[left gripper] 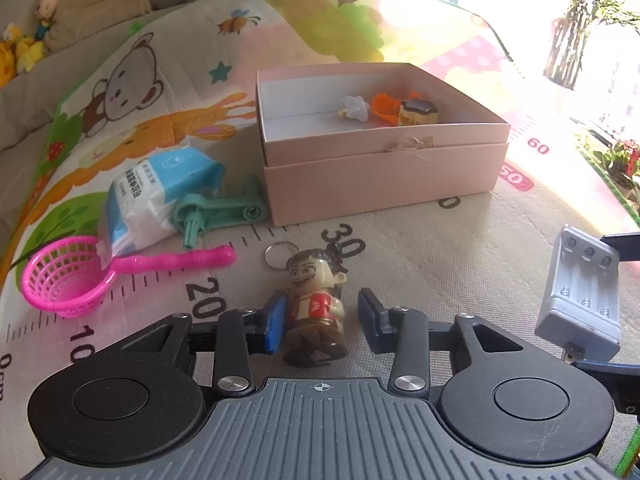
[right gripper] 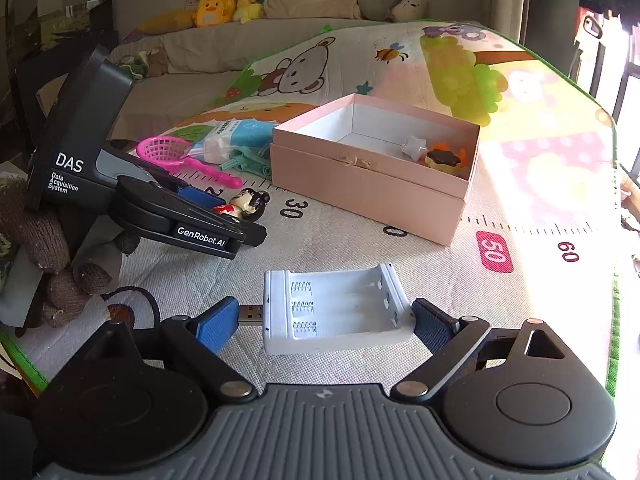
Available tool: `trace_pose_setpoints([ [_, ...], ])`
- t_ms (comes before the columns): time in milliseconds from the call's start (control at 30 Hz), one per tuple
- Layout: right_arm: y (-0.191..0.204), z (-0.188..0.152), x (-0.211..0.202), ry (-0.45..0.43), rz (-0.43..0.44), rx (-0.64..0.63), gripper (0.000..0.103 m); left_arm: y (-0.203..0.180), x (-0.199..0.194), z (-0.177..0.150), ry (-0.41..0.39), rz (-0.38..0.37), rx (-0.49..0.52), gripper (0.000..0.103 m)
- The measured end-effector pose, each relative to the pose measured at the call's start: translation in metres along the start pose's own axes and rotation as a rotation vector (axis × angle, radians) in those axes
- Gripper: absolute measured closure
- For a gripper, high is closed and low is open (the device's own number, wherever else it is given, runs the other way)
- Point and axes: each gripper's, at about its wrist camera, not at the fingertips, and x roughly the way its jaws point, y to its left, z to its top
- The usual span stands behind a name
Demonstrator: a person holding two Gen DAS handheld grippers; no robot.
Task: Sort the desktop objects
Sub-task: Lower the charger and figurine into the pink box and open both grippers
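A doll keychain (left gripper: 316, 304) stands on the play mat between the fingers of my left gripper (left gripper: 322, 322). The left pad touches it and the right pad stands apart, so the jaws are open. In the right wrist view the doll (right gripper: 244, 206) lies inside the left gripper (right gripper: 240, 220). My right gripper (right gripper: 326, 326) spans a white battery charger (right gripper: 336, 308), its pads at the USB plug and the far end. The charger also shows in the left wrist view (left gripper: 580, 296). A pink open box (left gripper: 380, 152) holds a few small items (left gripper: 418, 112).
A pink toy strainer (left gripper: 68, 276), a blue tissue pack (left gripper: 160, 196) and a green plastic part (left gripper: 216, 212) lie left of the box. Plush toys (right gripper: 224, 6) sit on the sofa behind. The mat edge (right gripper: 612, 320) runs on the right.
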Motion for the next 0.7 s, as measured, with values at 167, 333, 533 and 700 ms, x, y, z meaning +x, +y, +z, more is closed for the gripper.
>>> trace_pose_setpoints([
  [167, -0.009, 0.019, -0.028, -0.082, -0.011, 0.004, 0.011, -0.001, -0.034, 0.002, -0.107, 0.022, 0.02, 0.069],
  [333, -0.026, 0.075, -0.055, -0.251, -0.072, -0.037, 0.011, -0.001, -0.064, 0.058, -0.278, 0.017, 0.066, 0.069],
  [533, -0.042, 0.14, -0.006, -0.315, -0.155, -0.142, 0.003, 0.01, -0.04, 0.147, -0.374, 0.006, 0.043, 0.045],
  [700, -0.054, 0.128, 0.035, -0.195, -0.139, -0.063, 0.003, 0.037, -0.026, 0.131, -0.315, 0.028, -0.033, 0.031],
])
